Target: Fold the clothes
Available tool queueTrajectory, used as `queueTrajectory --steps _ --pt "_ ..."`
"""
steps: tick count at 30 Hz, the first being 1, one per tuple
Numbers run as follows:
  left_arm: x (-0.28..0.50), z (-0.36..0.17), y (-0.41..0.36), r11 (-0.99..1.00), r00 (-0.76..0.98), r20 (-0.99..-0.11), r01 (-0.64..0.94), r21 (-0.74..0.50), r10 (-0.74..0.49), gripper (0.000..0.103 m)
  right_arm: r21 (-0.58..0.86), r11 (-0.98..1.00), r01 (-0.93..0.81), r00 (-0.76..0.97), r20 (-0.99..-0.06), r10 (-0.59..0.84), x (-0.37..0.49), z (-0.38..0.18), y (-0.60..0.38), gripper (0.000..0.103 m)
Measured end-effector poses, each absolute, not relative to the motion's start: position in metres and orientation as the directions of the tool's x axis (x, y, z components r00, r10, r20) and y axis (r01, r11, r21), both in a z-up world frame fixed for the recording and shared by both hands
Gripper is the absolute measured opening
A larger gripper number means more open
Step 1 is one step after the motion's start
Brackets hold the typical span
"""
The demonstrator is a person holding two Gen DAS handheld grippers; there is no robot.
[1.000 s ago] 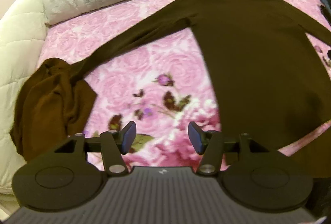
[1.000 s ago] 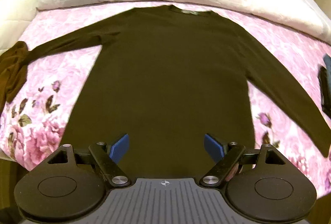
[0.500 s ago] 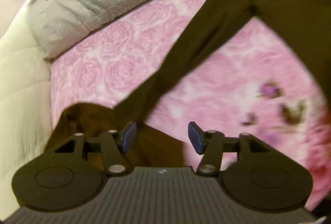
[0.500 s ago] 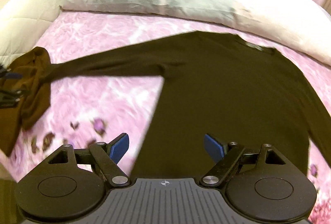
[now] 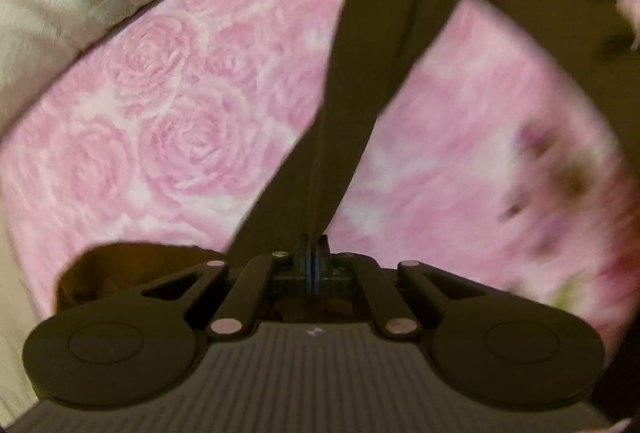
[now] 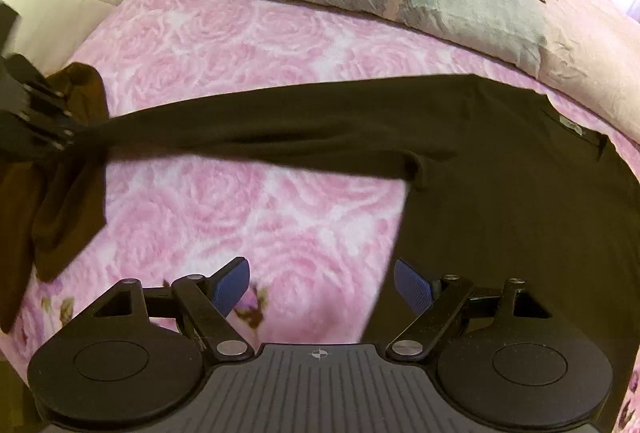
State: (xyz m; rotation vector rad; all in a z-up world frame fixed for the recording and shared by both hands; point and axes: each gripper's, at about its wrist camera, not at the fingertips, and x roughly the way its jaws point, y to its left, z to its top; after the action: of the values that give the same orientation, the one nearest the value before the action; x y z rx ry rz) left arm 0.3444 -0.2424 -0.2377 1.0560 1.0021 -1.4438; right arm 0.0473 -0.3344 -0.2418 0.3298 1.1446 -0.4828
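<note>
left claw [image 5: 313, 260] now clamped on sweater sleeve [image 5: 352, 121], neck label [image 6: 571, 126] unreadable

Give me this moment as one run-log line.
left gripper: shut on sleeve end | right gripper: open, above bedspread | dark sweater: flat, unfolded | brown garment: heaped beside sleeve end

We lose the sweater [image 6: 520, 201] past the right edge of the right wrist view; its cuff hides inside the left gripper [image 5: 313, 265], and the bedspread [image 5: 460, 169] flowers smear.
</note>
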Motion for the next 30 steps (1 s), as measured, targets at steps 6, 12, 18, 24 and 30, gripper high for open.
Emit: queueTrajectory --steps 6,12,18,24,30 --pt "0.425 -0.206 -0.282 0.112 0.003 -0.939 0.993 -0.038 -0.345 0.010 -0.028 0.835 0.549 0.337 -0.907 -0.252 0.054 -0.230 -0.344 0.083" --pt "0.439 -0.250 -0.304 0.126 0.161 -0.947 0.984 0.130 -0.277 0.027 -0.052 0.797 0.602 0.274 -0.924 -0.267 0.044 -0.242 -0.349 0.083" --pt "0.379 -0.283 -0.271 -0.087 0.122 -0.955 0.985 0.150 -0.270 0.034 -0.038 0.783 0.621 0.249 -0.938 -0.243 0.042 -0.249 -0.345 0.083" --pt "0.335 -0.315 -0.253 -0.210 0.115 -0.970 0.964 0.161 -0.216 0.034 -0.047 0.782 0.622 0.250 -0.934 -0.255 0.050 -0.245 -0.349 0.083" --pt "0.317 -0.286 -0.251 -0.105 0.083 -0.962 0.988 0.114 -0.260 0.035 -0.089 0.686 0.722 0.165 -0.941 -0.296 0.030 -0.235 -0.368 0.082"
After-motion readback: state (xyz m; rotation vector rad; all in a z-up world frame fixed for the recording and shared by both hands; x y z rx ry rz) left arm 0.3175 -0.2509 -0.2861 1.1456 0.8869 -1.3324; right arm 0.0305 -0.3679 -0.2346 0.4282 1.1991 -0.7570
